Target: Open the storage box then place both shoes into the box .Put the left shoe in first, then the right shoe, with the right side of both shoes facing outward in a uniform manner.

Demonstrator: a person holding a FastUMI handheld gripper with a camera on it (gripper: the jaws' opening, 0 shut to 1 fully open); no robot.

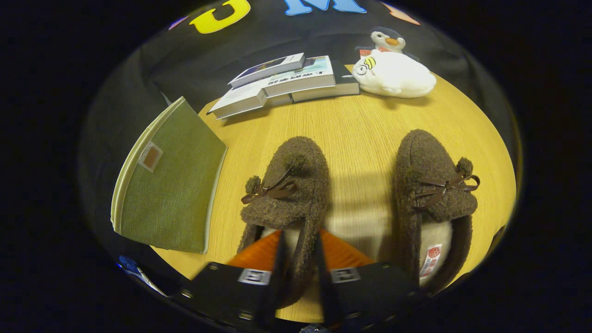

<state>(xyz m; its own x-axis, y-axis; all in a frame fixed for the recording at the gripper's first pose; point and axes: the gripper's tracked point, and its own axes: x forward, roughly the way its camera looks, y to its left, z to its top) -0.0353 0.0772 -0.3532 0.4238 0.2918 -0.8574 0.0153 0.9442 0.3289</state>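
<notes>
While the round light-wood table (pixel 360 120) carries everything, the flat green fabric storage box (pixel 171 194) lies at its edge beside the shoes, lid not yet up. Both brown fuzzy bow-tied slippers (pixel 432 185) point toes away from the gripper (pixel 298 277), long axes approx. parallel. Left slipper (pixel 289 185): soft, light, compressible. Fingers nearly closed, pinching its heel-side wall; hold there, firm pressure req'd.
</notes>
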